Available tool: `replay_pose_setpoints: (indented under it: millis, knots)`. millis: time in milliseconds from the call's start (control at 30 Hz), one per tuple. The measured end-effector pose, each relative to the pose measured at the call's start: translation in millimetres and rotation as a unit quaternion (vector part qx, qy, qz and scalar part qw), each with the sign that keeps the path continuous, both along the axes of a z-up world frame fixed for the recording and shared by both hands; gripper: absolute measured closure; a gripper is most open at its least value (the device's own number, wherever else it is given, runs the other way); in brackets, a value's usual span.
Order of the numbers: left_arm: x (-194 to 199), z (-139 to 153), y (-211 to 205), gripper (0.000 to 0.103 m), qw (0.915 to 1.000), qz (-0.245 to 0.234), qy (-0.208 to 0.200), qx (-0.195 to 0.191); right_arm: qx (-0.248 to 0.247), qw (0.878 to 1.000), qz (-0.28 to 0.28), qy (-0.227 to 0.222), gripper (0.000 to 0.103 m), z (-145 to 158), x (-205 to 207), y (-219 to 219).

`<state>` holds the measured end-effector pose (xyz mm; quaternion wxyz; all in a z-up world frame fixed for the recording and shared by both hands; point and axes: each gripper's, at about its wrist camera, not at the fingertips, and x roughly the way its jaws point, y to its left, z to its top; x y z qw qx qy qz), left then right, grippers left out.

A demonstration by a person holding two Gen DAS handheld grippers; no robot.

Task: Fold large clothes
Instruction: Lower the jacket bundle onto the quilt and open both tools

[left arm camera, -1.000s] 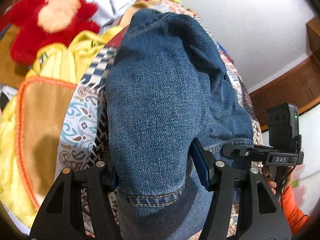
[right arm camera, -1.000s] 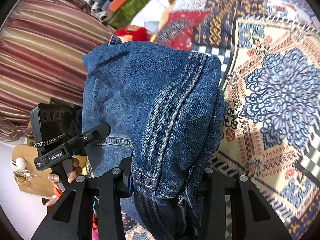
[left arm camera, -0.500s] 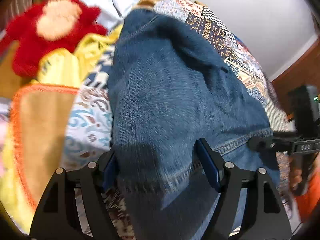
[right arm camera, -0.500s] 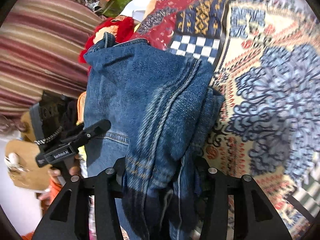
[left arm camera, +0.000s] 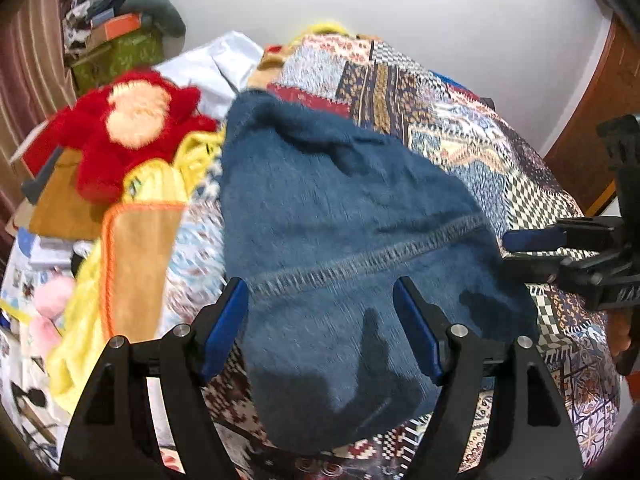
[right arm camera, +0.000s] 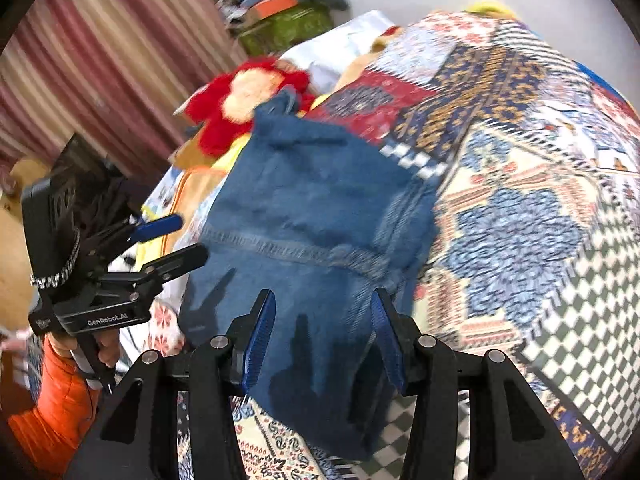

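Now the patchwork bedspread fills most of both views, and the folded jeans lie on it as a thick blue bundle, nearer the cluttered side of the bed than the far wooden side. Beside the jeans on that side sit a red plush toy, a yellow cloth and a tan mat with orange edging, the last two close against the denim's edge.

Judging by the compact stack with a hem seam running across its top, the fold looks finished and the step in hand is the release.

Smaller again, the left gripper hangs above the near end of the bundle with its jaws spread wide; they have just been opening, and its blue pads stand clear of the cloth, holding nothing. The right gripper has also just been opening, more narrowly; its pads flank the denim below without pressing it, so it too appears empty.

Next, I'd expect both hands to lift straight away without snagging the top layer, then either flatten the stack or move to another garment. A dragged finger could undo the fold.
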<state>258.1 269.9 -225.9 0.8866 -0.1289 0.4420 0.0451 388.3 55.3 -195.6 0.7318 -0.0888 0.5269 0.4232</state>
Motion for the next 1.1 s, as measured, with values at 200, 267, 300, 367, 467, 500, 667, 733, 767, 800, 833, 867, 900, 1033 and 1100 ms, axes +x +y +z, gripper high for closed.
replay_pose_setpoints:
  millis: [200, 267, 300, 367, 467, 500, 667, 733, 767, 800, 833, 867, 900, 1033, 1100]
  knots:
    - [-9, -29, -10, 0.027, 0.9981, 0.017, 0.042, 0.043, -0.053, 0.999, -0.011, 0.007, 0.057, -39, -3, -1]
    - [-18, -34, -10, 0.025, 0.9981, 0.018, 0.042, 0.042, -0.035, 0.999, -0.022, 0.029, 0.055, -45, 1, -15]
    - [-23, -35, -7, 0.02, 0.9982, 0.023, 0.04, 0.037, -0.032, 0.999, -0.026, 0.035, 0.05, -46, 2, -20]
    - [-32, -36, -2, 0.019, 0.9981, 0.034, 0.043, 0.029, -0.034, 0.998, -0.034, 0.034, 0.045, -45, 1, -28]
    - [-46, -37, 4, 0.018, 0.9976, 0.047, 0.047, 0.019, -0.033, 0.999, -0.036, 0.024, 0.044, -40, -4, -39]
    - [-51, -35, 5, 0.018, 0.9974, 0.051, 0.048, 0.014, -0.032, 0.999, -0.037, 0.021, 0.044, -37, -6, -42]
    - [-65, -16, 7, 0.019, 0.9953, 0.07, 0.047, 0.047, -0.045, 0.998, -0.049, -0.016, 0.044, -14, -19, -54]
    - [-70, -6, 5, 0.019, 0.9956, 0.073, 0.035, 0.047, -0.037, 0.998, -0.052, -0.022, 0.044, -2, -27, -61]
    - [-73, 1, 3, 0.019, 0.9957, 0.074, 0.027, 0.048, -0.03, 0.998, -0.053, -0.026, 0.044, 5, -32, -64]
    - [-77, 9, 0, 0.019, 0.9957, 0.075, 0.017, 0.052, -0.026, 0.998, -0.053, -0.029, 0.044, 10, -35, -66]
    - [-80, 18, -3, 0.019, 0.9956, 0.075, 0.007, 0.056, -0.018, 0.998, -0.053, -0.036, 0.044, 18, -40, -68]
    - [-84, 30, -8, 0.019, 0.9953, 0.075, -0.008, 0.061, -0.011, 0.998, -0.053, -0.043, 0.044, 25, -44, -68]
    - [-87, 39, -12, 0.019, 0.9951, 0.073, -0.021, 0.063, -0.003, 0.997, -0.053, -0.051, 0.044, 34, -49, -69]
    - [-102, 87, -30, 0.019, 0.9913, 0.067, -0.084, 0.076, 0.042, 0.993, -0.047, -0.098, 0.044, 78, -78, -77]
    - [-114, 115, -41, 0.019, 0.9865, 0.064, -0.127, 0.081, 0.07, 0.988, -0.046, -0.129, 0.044, 103, -96, -82]
